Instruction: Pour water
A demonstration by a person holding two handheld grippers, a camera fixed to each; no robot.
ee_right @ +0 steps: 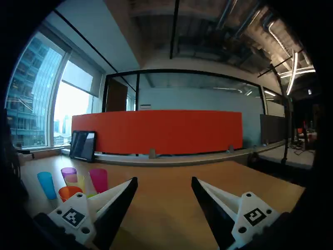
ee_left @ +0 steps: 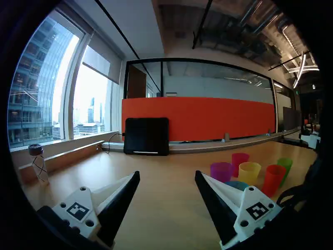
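A small clear water bottle point(ee_left: 37, 162) with a dark cap stands at the table's far left by the window. A cluster of several coloured plastic cups sits right of centre in the left gripper view: purple point(ee_left: 220, 171), magenta point(ee_left: 239, 160), yellow point(ee_left: 249, 172), orange-red point(ee_left: 273, 178), green point(ee_left: 285, 166). My left gripper point(ee_left: 166, 173) is open above the wooden table point(ee_left: 166, 200), with nothing between its fingers. In the right gripper view the cups stand at the lower left: blue point(ee_right: 46, 184), purple point(ee_right: 68, 171), magenta point(ee_right: 99, 179), orange point(ee_right: 69, 192). My right gripper point(ee_right: 163, 179) is open and holds nothing.
A black tablet point(ee_left: 146, 136) leans at the table's back edge, also seen as the tablet point(ee_right: 83, 146) in the right gripper view. An orange partition point(ee_left: 200, 118) runs behind the table. Tall windows point(ee_left: 41, 96) line the left side. Another desk point(ee_right: 287, 156) stands to the right.
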